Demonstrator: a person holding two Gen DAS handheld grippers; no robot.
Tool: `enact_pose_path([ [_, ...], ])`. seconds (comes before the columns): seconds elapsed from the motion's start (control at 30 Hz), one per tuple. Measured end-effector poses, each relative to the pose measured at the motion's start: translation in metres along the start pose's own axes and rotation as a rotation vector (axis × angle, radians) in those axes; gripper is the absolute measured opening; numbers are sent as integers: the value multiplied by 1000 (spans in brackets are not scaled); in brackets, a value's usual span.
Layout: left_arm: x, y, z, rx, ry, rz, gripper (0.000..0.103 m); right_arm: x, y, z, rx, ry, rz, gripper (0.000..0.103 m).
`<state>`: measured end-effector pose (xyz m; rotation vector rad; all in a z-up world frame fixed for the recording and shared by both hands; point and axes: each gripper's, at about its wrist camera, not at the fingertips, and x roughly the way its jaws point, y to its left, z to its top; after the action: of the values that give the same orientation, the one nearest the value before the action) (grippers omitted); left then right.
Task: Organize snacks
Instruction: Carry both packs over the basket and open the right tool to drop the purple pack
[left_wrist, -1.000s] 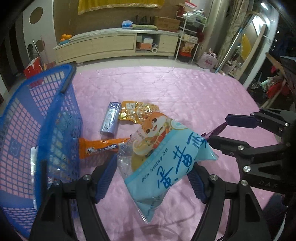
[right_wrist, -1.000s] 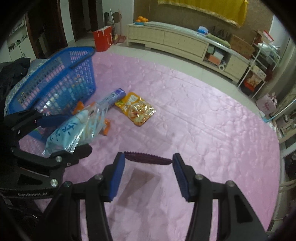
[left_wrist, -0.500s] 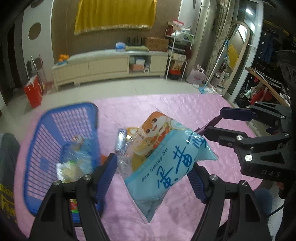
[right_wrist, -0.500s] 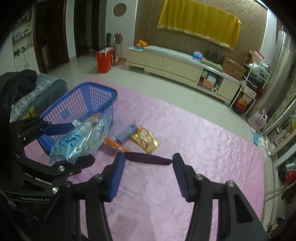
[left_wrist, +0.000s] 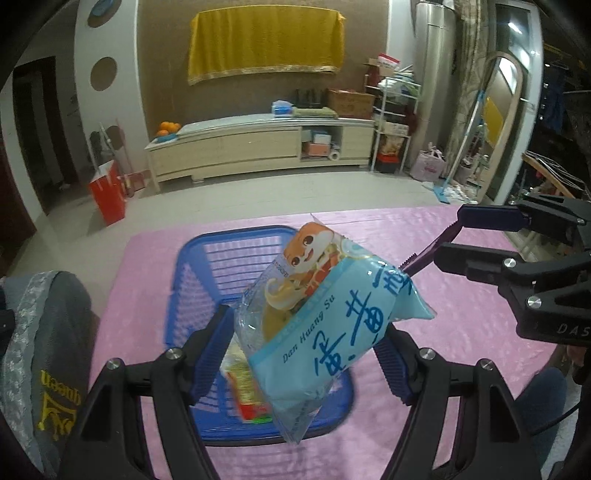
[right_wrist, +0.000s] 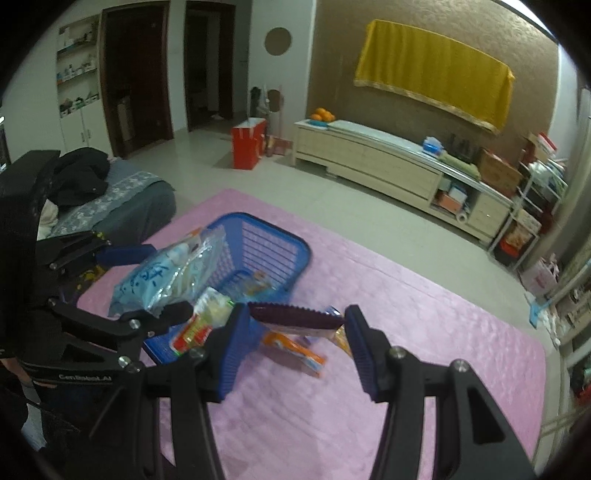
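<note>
Light-blue snack bag (left_wrist: 332, 317) sits clamped between the left gripper (left_wrist: 301, 354) fingers, held in the air above the blue basket (left_wrist: 192, 280). Bag's long axis runs diagonal in the left wrist view: cartoon-face end up and away from the gripper, clear crimped end down and toward the camera, below the fingers. It's tilted, printed face up-right. In the right wrist view the same bag (right_wrist: 162, 277) hangs over the basket's (right_wrist: 295, 251) near-left edge. Basket rests on a pink cloth (left_wrist: 461, 295) w/ a few packets inside (one red-and-yellow (left_wrist: 247, 391), others too blurred to name).

Right gripper (right_wrist: 295, 339) fingers are wide apart w/ a purple strip (right_wrist: 295, 317) spanning the gap; whether it's gripped, can't tell. Beyond it an orange pack (right_wrist: 295, 350) lies on the cloth, just right of the basket.
</note>
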<state>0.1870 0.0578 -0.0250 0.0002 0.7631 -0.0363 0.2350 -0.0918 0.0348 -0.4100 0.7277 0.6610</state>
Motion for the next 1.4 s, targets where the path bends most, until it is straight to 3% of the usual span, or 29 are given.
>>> enact_pose_path([
  [0.53,37,76,-7,-56,75,87,72,106,36,46,-54,88,130,58],
  [1.07,66,105,0,-103,107,65,72,181,40,67,-73,164,166,58],
  [1.13,67,108,1,-115,107,64,72,185,43,68,-89,154,160,66],
  [1.2,65,107,0,-125,107,61,72,188,42,68,-93,156,135,93],
  [1.4,60,98,-3,-120,108,48,72,170,37,52,-78,186,81,94],
])
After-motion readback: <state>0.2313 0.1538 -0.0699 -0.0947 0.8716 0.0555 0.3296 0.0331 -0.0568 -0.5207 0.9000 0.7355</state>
